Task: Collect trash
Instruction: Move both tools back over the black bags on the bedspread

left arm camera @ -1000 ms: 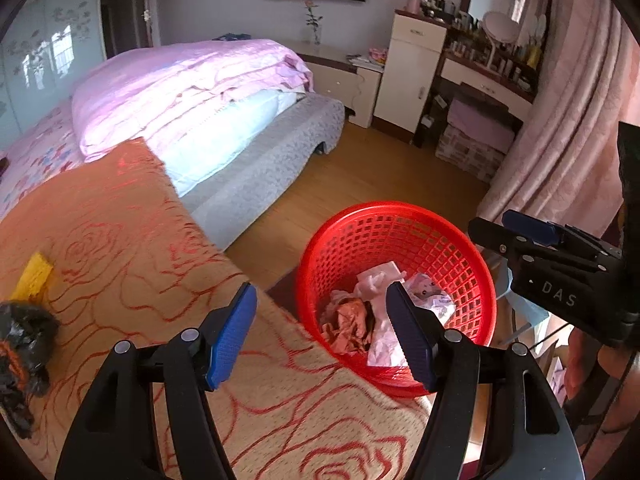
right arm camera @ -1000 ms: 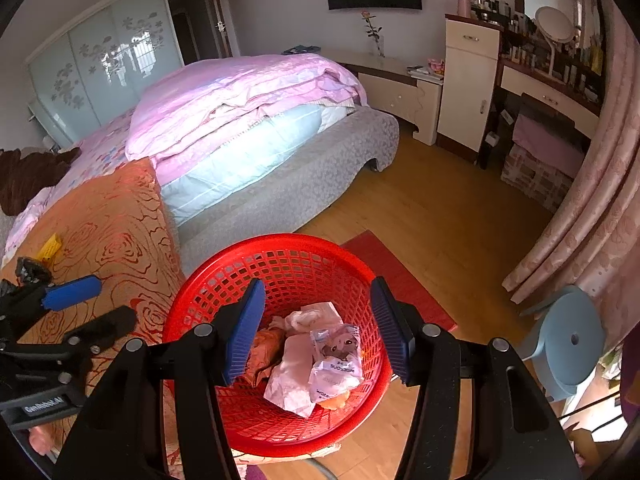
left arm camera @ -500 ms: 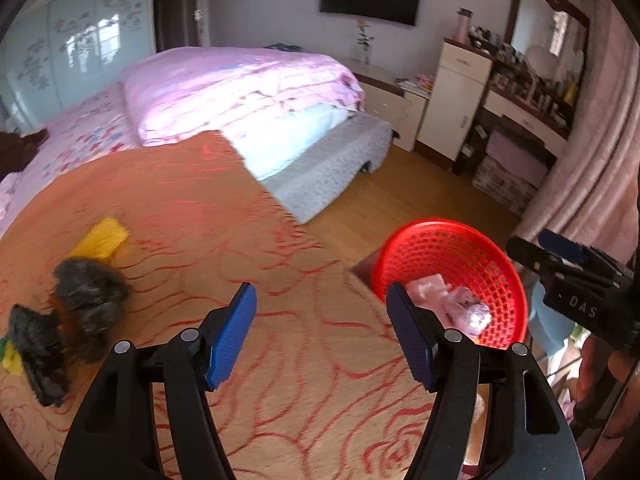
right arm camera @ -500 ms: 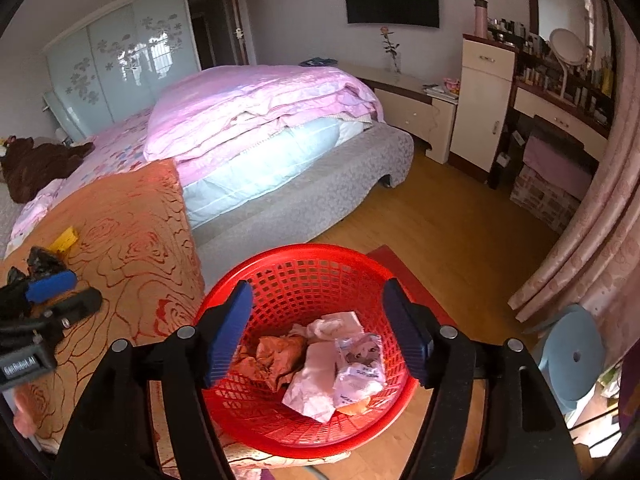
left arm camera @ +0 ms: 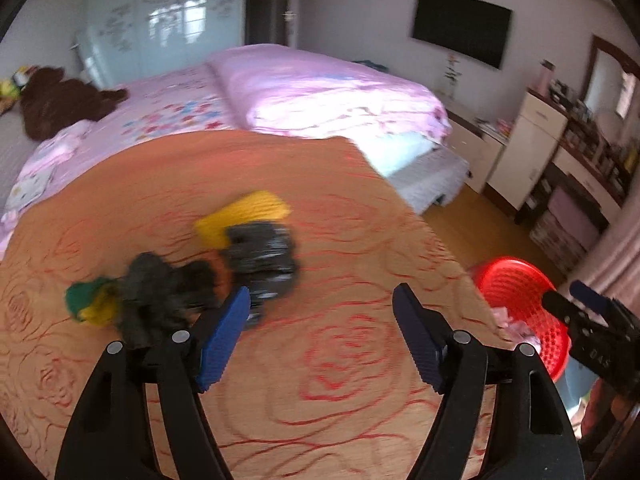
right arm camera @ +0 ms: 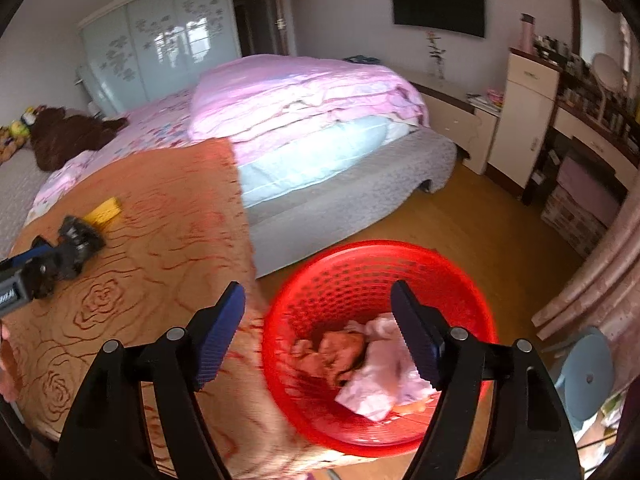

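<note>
One red basket (right arm camera: 380,344) is sitting on the floor just beside the edge of the orange rose-patterned blanket (right arm camera: 160,264), and it is holding crumpled pale paper (right arm camera: 380,376) and a brownish wad (right arm camera: 340,354) at its bottom. My right tool (right arm camera: 316,332) is hanging over the basket's near rim, released, with its jaws spread wide and nothing between them. My left tool (left arm camera: 320,336) is also standing released and empty, hovering above the blanket. Ahead of its left finger the trash is lying in a loose cluster: a crumpled black bag (left arm camera: 260,258), a second dark wad (left arm camera: 160,296) beside it, a yellow piece (left arm camera: 244,216) touching the black bag from behind, and a green-and-yellow scrap (left arm camera: 90,304) at the far left; blur is hiding finer detail. The blanket's right edge is dropping off toward the wooden floor (right arm camera: 480,232), with the basket just past it. Open blanket is stretching between the trash and that edge. Behind, the pink bedding (left arm camera: 320,92) is piled on the bed.
</note>
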`<state>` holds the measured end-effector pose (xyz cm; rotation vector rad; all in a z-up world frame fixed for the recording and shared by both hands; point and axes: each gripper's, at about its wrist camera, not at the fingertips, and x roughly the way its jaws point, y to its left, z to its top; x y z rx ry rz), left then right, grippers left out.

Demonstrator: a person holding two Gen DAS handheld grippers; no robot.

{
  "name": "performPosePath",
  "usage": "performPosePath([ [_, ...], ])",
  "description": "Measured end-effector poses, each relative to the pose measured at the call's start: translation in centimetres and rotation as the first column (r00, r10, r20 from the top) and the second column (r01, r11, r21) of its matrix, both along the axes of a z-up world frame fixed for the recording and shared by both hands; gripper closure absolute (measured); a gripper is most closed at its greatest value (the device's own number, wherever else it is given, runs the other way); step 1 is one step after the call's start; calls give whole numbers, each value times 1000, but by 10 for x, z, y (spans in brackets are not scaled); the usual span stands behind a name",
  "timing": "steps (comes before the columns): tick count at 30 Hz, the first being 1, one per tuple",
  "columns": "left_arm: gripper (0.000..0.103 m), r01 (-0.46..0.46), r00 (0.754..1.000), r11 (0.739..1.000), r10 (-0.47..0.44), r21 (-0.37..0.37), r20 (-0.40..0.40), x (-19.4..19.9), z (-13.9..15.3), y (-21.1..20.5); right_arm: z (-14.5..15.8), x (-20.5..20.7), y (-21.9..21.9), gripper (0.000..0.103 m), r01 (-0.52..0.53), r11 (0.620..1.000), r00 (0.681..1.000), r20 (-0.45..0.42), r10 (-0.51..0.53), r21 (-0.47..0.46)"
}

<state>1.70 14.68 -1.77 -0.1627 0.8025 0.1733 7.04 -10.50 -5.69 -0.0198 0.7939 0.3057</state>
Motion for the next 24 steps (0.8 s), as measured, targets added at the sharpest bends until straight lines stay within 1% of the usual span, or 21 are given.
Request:
performPosePath([
  [4, 32, -65, 998, 998, 65, 5, 1, -14, 2, 31, 6, -3, 26, 30, -56, 998, 998, 7, 56, 9],
  [7, 32, -100, 995, 995, 100, 11, -5, -26, 2, 49, 12, -4, 42, 30, -90, 996, 996, 20, 90, 17],
  [11, 32, -141, 990, 990, 141, 1, -11, -39, -2, 75, 19, -4, 64, 30, -133, 991, 991, 29, 132, 27],
  [17, 32, -129, 991, 991, 127, -44, -44, -33, -14, 91, 25, -9, 87, 30, -186, 982, 982, 36, 185, 40],
  [22, 32, -108, 993, 994, 107, -24, -54, -23, -24, 92, 27, -12, 88, 30, -206, 978, 978, 33, 204, 42],
  [24, 33, -115, 992, 993, 113, -36, -61, -19, -28, 96, 26, -13, 88, 30, -205, 978, 979, 32, 203, 44],
])
